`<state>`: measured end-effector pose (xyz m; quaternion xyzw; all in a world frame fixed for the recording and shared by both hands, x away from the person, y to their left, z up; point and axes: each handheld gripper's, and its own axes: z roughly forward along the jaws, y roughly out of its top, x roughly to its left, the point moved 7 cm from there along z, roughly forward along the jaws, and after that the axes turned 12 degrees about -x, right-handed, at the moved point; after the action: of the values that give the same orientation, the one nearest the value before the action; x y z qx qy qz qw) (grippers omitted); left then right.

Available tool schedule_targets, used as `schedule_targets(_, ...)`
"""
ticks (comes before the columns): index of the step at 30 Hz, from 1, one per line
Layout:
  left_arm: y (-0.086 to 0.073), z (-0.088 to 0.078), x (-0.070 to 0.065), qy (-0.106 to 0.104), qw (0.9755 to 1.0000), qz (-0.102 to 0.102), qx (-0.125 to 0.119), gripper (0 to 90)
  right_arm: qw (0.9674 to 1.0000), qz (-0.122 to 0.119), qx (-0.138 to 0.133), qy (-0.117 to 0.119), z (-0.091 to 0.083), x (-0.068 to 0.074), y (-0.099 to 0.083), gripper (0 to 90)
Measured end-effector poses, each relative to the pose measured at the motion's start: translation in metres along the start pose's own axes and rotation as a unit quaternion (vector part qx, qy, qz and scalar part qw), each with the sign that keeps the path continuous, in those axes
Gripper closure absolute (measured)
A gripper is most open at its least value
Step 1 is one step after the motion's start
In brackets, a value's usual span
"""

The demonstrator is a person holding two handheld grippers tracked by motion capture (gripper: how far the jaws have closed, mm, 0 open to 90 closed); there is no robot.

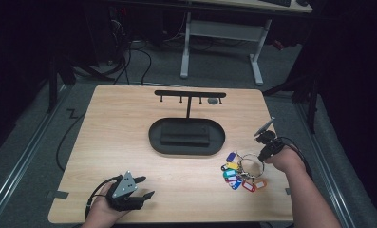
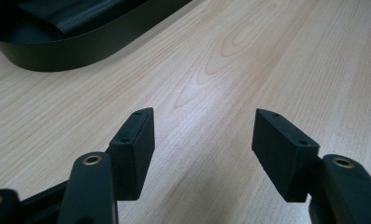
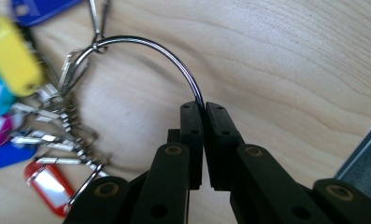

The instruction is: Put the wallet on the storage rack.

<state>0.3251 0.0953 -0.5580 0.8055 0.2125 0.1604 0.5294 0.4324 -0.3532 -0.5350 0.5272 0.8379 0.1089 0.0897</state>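
Observation:
A large metal key ring [image 1: 250, 165] with several coloured key tags [image 1: 232, 172] lies on the wooden table at the right. My right gripper [image 1: 262, 156] is shut on the ring's wire [image 3: 174, 58], the thin steel pinched between its two pads [image 3: 192, 126]. Blue, yellow, teal and red tags [image 3: 8, 56] fan out to the left of the ring in the right gripper view. My left gripper [image 1: 146, 186] rests near the table's front left edge, jaws open, with bare wood between its pads [image 2: 139, 140].
A black oval tray [image 1: 186, 135] holding a dark block stands at the table's middle, with a black T-shaped hook stand [image 1: 190, 95] rising behind it. The tray's rim [image 2: 75, 46] lies ahead of the left gripper. A white-legged desk stands beyond the table.

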Motion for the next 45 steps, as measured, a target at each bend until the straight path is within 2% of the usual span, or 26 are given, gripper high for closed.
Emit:
schedule_targets(7, 0.002, 0.003, -0.005, -0.009, 0.9999, 0.013, 0.002, 39.8, 0.9994, -0.015, -0.031, 0.01, -0.037, 0.017, -0.008, 87.5)
schedule_targets(8, 0.002, 0.003, -0.005, -0.009, 0.9999, 0.013, 0.002, 39.8, 0.9994, -0.015, -0.031, 0.01, -0.037, 0.017, -0.008, 87.5)
schedule_targets(10, 0.002, 0.004, -0.006, -0.01, 0.9998, 0.015, 0.002, 39.8, 0.9988, -0.025, -0.041, 0.012, -0.052, 0.026, -0.009, 87.7)
schedule_targets(12, 0.002, 0.005, -0.006, -0.011, 0.9998, 0.017, 0.003, 39.8, 0.9986, -0.027, -0.045, 0.012, -0.056, 0.03, -0.009, 87.8)
schedule_targets(17, 0.002, 0.004, -0.005, -0.011, 0.9998, 0.017, 0.002, 39.8, 0.9981, -0.042, -0.042, 0.012, -0.076, 0.044, -0.008, 87.9)
schedule_targets(21, 0.001, 0.004, -0.005, -0.011, 0.9998, 0.018, 0.002, 39.8, 0.9968, -0.06, -0.05, 0.016, -0.093, 0.055, -0.001, 87.9)
schedule_targets(24, 0.001, 0.004, -0.004, -0.01, 0.9998, 0.019, 0.002, 39.8, 0.9964, -0.066, -0.05, 0.019, -0.098, 0.06, 0.002, 87.9)
schedule_targets(25, 0.0, 0.003, -0.003, -0.01, 0.9997, 0.02, 0.003, 39.8, 0.9959, -0.074, -0.048, 0.02, -0.104, 0.065, 0.005, 88.0)
schedule_targets(31, 0.0, 0.002, 0.0, -0.004, 0.9998, 0.018, -0.001, 39.7, 0.995, -0.087, -0.045, 0.021, -0.114, 0.073, 0.013, 88.0)
schedule_targets(38, 0.0, 0.002, 0.0, -0.006, 0.9998, 0.02, 0.0, 39.7, 0.9937, -0.102, -0.041, 0.02, -0.13, 0.079, 0.023, 88.0)
schedule_targets(39, -0.001, 0.002, 0.0, -0.006, 0.9998, 0.021, 0.0, 39.7, 0.9933, -0.107, -0.041, 0.016, -0.138, 0.08, 0.028, 88.0)
schedule_targets(45, -0.002, -0.001, 0.004, 0.003, 0.9997, 0.023, -0.008, 39.1, 0.993, -0.106, -0.052, 0.013, -0.154, 0.082, 0.039, 88.0)
